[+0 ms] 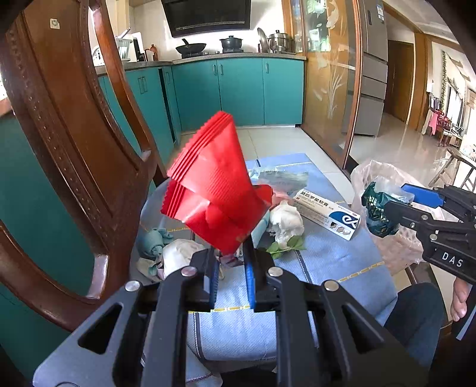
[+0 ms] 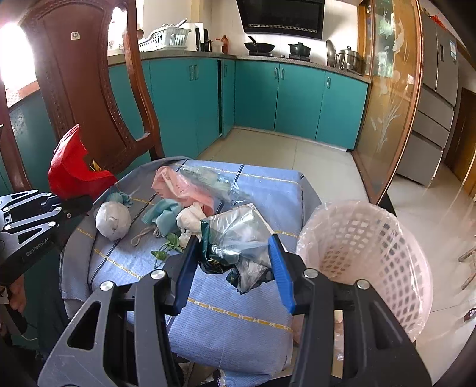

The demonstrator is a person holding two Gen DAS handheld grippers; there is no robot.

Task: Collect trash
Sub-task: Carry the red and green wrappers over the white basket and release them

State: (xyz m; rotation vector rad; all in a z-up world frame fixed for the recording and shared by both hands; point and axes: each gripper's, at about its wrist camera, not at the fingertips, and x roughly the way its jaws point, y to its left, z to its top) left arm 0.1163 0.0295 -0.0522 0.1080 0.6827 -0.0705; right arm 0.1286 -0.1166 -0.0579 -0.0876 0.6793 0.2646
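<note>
Your left gripper [image 1: 232,256] pinches the red wrapper [image 1: 214,190] by its bottom edge, clear of the table; your right gripper [image 2: 235,262] clamps a crumpled clear and dark bag [image 2: 238,241], beside the lined basket [image 2: 366,256], ready to drop; tissue, a mask and a box [image 1: 327,214] lie on the blue cloth [image 2: 238,327] beyond

Place: home kitchen
Signs: teal cabinets [image 2: 255,95], range hood [image 2: 282,18], wok [image 2: 259,46] and pots [image 2: 300,49] on stove, fridge [image 1: 372,68], dish rack [image 2: 163,37]
</note>
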